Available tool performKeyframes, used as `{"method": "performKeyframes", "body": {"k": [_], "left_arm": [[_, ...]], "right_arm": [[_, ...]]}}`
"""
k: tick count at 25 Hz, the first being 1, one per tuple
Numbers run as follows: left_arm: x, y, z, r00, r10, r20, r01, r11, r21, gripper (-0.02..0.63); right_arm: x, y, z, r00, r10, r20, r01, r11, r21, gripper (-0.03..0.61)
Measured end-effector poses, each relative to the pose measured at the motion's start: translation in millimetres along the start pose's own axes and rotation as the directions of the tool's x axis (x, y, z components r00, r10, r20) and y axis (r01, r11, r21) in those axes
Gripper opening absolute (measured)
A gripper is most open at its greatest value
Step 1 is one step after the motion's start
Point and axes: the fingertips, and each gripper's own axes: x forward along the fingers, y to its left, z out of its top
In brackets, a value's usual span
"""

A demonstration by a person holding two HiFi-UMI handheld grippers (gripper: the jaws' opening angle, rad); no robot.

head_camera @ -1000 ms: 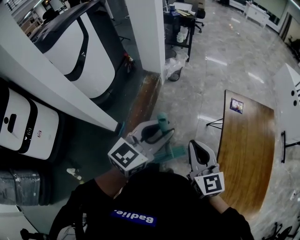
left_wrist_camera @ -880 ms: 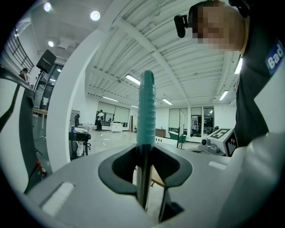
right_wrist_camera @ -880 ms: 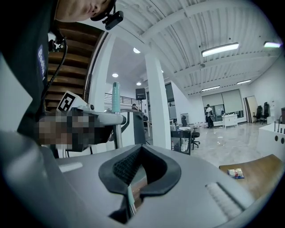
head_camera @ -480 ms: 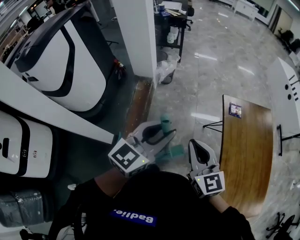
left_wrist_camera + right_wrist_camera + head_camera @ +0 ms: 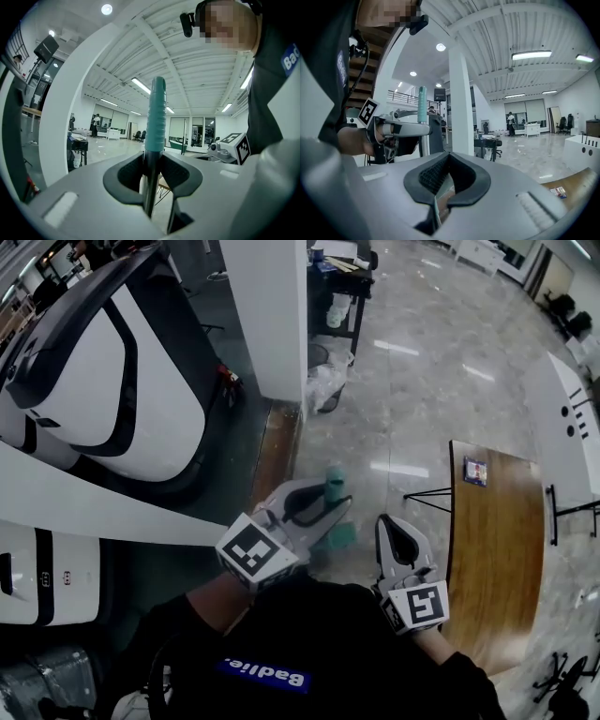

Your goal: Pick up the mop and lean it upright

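Left gripper view: left gripper (image 5: 151, 180) is clamped on the mop (image 5: 155, 117), both jaws pressed to the dark shaft just under the ribbed teal grip. The shaft stands about upright.

Head view: the mop is held in front of the body, above the marble floor (image 5: 422, 399), near the edge where it meets a darker strip. A teal part, likely the mop's head end, shows just below the jaws. Whether it touches the floor I cannot tell.

Right gripper view: right gripper (image 5: 436, 206) has its jaws together, with nothing between them.

Progress, as I judge it: pick-up done, mop upright in hand. Left to do: lean it on a support, perhaps the white pillar (image 5: 267, 315) ahead, then let go.
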Motion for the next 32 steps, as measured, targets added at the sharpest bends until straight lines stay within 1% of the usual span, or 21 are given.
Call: {"method": "performKeyframes", "body": {"k": [2, 4, 7, 14, 19, 26, 29, 32], "left_arm": [[-3, 11, -3, 1.0, 0.001, -0.007, -0.001, 1.0, 0.002, 0.124], [-5, 19, 0, 1.0, 0.009, -0.012, -0.009, 1.0, -0.012, 0.126], [-6, 31, 7, 0.999, 0.028, -0.019, -0.028, 1.0, -0.003, 0.126], [4, 49, 13, 0.999, 0.049, 0.006, -0.049, 0.998, -0.025, 0.123], [25, 58, 28, 0.997, 0.064, 0.043, -0.064, 0.998, -0.02, 0.121], [75, 79, 45, 0.992, 0.114, 0.053, -0.113, 0.994, -0.009, 0.121], [97, 94, 41, 0.989, 0.138, 0.053, -0.139, 0.99, 0.005, 0.121], [117, 111, 35, 0.984, 0.173, 0.027, -0.174, 0.985, 0.02, 0.121]], "right_arm": [[8, 1, 1, 1.0, -0.007, -0.002, 0.007, 1.0, -0.004, 0.006], [14, 2, 1, 1.0, -0.011, -0.006, 0.011, 1.0, -0.013, 0.005], [23, 2, 3, 1.0, -0.01, -0.008, 0.01, 1.0, -0.015, 0.005], [54, -2, 5, 0.998, 0.055, -0.008, -0.055, 0.998, -0.01, 0.005], [80, -29, 15, 0.995, 0.101, -0.002, -0.101, 0.994, -0.032, 0.005], [112, -83, 39, 0.986, 0.167, 0.02, -0.166, 0.985, -0.056, 0.006], [128, -104, 42, 0.98, 0.196, 0.024, -0.194, 0.979, -0.061, 0.006], [140, -126, 44, 0.975, 0.219, 0.029, -0.217, 0.975, -0.055, 0.005]]}}
